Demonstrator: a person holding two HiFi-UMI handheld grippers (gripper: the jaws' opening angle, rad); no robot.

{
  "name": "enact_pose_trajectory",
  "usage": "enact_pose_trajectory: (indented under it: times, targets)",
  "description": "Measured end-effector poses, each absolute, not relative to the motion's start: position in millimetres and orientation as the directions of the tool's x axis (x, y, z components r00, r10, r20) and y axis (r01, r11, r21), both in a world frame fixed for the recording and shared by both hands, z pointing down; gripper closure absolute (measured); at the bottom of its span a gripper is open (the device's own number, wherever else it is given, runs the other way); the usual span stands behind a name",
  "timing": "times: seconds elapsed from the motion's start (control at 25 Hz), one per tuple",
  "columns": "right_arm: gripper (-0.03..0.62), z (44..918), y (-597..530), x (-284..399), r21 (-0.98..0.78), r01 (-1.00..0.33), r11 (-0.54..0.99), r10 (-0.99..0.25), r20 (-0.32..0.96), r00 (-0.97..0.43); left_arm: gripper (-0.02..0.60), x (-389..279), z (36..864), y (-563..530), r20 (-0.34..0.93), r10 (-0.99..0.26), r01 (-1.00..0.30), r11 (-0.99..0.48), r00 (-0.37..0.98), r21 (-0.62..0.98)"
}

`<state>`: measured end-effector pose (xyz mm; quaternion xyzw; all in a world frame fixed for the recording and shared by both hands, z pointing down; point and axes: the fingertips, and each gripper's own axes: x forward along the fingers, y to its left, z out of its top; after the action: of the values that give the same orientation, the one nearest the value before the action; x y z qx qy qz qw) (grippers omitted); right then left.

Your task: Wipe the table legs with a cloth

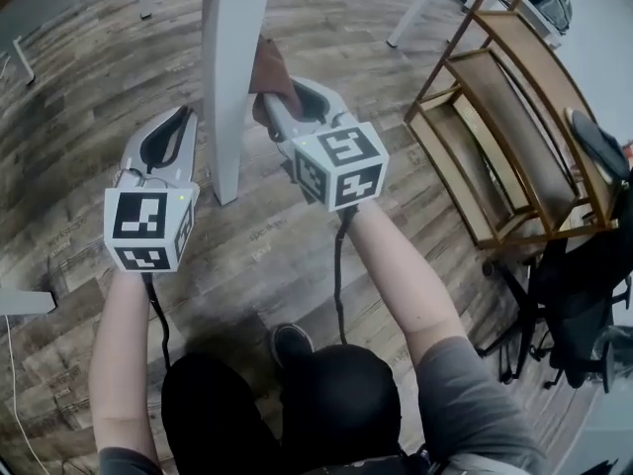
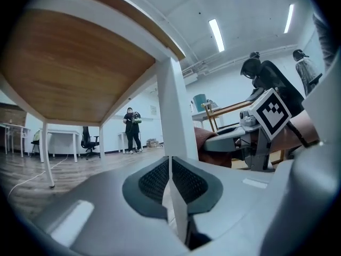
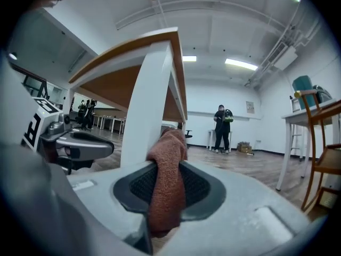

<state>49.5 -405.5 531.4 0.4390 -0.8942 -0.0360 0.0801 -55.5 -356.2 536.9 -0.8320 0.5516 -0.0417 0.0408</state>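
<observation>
A white table leg [image 1: 231,67] stands on the wood floor between my two grippers. My right gripper [image 1: 269,102] is shut on a reddish-brown cloth [image 1: 273,67], and the cloth presses against the leg's right side. In the right gripper view the cloth [image 3: 167,185] hangs from between the jaws, right beside the leg [image 3: 146,105]. My left gripper [image 1: 178,117] is shut with nothing in it, left of the leg and close to it. The left gripper view shows the leg [image 2: 176,116] just ahead, with the cloth [image 2: 205,143] behind it.
A wooden rack [image 1: 499,137] stands to the right, with a black office chair [image 1: 584,295] near it. Another white table leg [image 1: 420,8] slants at the back. A person [image 3: 222,127] stands far off across the room. The tabletop's underside [image 2: 69,68] is overhead.
</observation>
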Motion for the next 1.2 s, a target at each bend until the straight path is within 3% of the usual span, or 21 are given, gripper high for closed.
enact_pose_trajectory:
  times: [0.16,0.92,1.08,1.2]
  targets:
    - [0.511,600,-407,48,0.109,-0.776,0.621,-0.777,0.211,-0.593,0.563,-57,586,-356,0.093,-0.921,-0.918,-0.386,0.378,-0.089]
    - [0.511,852,-387,45,0.063,-0.724,0.687,-0.605,0.603,-0.520,0.563,-72,735,-348,0.296,-0.890,-0.936,-0.350,0.347,0.043]
    - [0.511,861,-379,46,0.028,-0.689,0.724,-0.529,0.664,-0.529,0.561,-82,738,-350,0.308,-0.885,-0.935,-0.350,0.350,0.060]
    - [0.511,821,-387,52,0.127,-0.624,0.771,-0.549,0.629,-0.550,0.558,-98,714,-356,0.275,-0.903,-0.942,-0.332,0.331,0.044]
